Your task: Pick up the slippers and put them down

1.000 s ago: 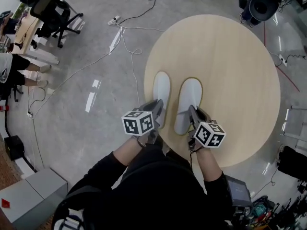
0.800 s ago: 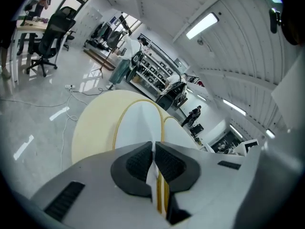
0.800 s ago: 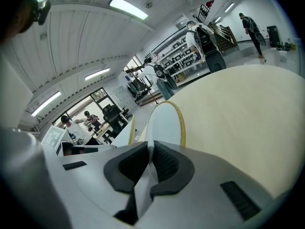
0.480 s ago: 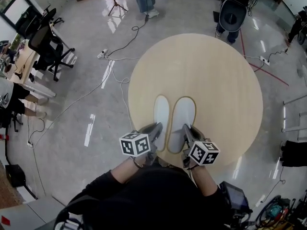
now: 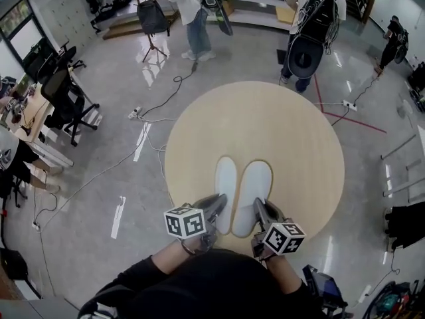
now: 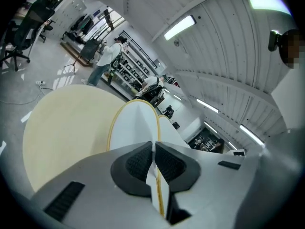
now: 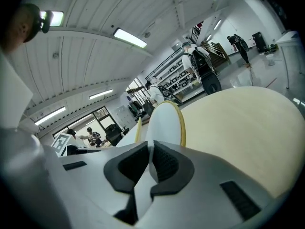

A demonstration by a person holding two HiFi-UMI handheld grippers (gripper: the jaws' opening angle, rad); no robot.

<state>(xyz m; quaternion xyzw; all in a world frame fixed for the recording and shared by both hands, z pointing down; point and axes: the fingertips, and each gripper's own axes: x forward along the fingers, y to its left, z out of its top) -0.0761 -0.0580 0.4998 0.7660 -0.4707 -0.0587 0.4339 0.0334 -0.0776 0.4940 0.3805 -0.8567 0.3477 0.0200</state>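
Two white slippers with yellow-edged soles hang side by side over the near part of the round wooden table [image 5: 265, 121]. My left gripper [image 5: 217, 206] is shut on the heel edge of the left slipper [image 5: 226, 185]. My right gripper [image 5: 260, 209] is shut on the heel edge of the right slipper [image 5: 255, 186]. In the left gripper view the left slipper [image 6: 135, 123] juts out from the pinching jaws of the left gripper [image 6: 153, 160], with the other slipper [image 6: 167, 128] beside it. In the right gripper view the right slipper [image 7: 167, 122] sticks out of the right gripper [image 7: 150, 165].
Cables [image 5: 149, 121] trail over the grey floor left of the table. Office chairs [image 5: 63, 98] stand at far left. Two people [image 5: 189, 5] stand beyond the table, one with a backpack [image 5: 307, 28]. A dark bag [image 5: 405, 224] lies at right.
Both grippers have risen with the slippers, which were resting on the table a second ago. The head view has tilted up, and more of the room behind the table shows.
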